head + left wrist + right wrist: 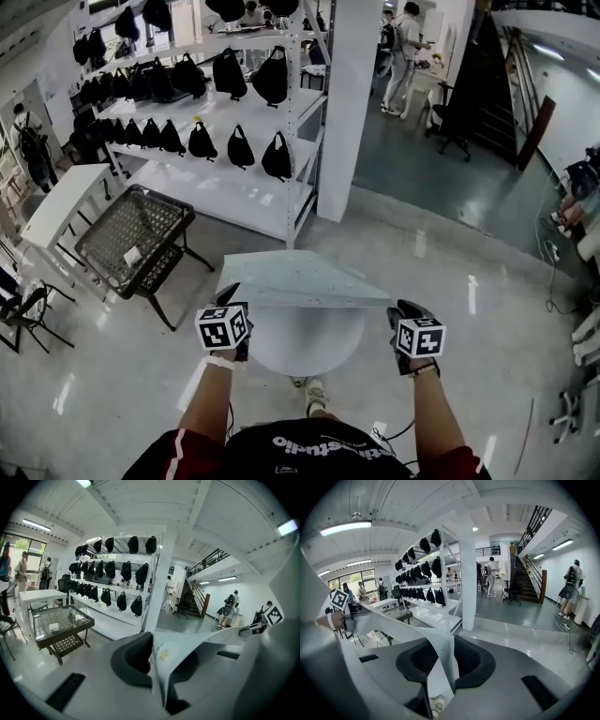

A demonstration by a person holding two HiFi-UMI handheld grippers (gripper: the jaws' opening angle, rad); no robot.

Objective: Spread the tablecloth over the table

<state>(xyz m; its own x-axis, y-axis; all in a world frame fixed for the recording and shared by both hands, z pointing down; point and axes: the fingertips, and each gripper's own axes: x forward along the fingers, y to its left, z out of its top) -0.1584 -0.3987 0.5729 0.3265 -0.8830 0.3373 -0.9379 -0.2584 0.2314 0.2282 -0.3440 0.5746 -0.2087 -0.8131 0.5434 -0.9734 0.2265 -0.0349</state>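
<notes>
A pale tablecloth (300, 279) hangs stretched between my two grippers, above a round white table (305, 345) right in front of me. My left gripper (229, 296) is shut on the cloth's left corner; in the left gripper view the cloth (187, 644), with a small yellow flower print, is pinched between the dark pads (136, 656). My right gripper (401, 311) is at the cloth's right corner. In the right gripper view the cloth (393, 620) runs down between the jaws, which stand apart, and floor shows through the gap.
A black mesh table (136, 239) stands to the left and a small white table (61, 202) beyond it. Behind them is a white rack (220, 178) with black bags, then a white pillar (347, 103). My shoe (315, 394) is under the round table. People stand far back.
</notes>
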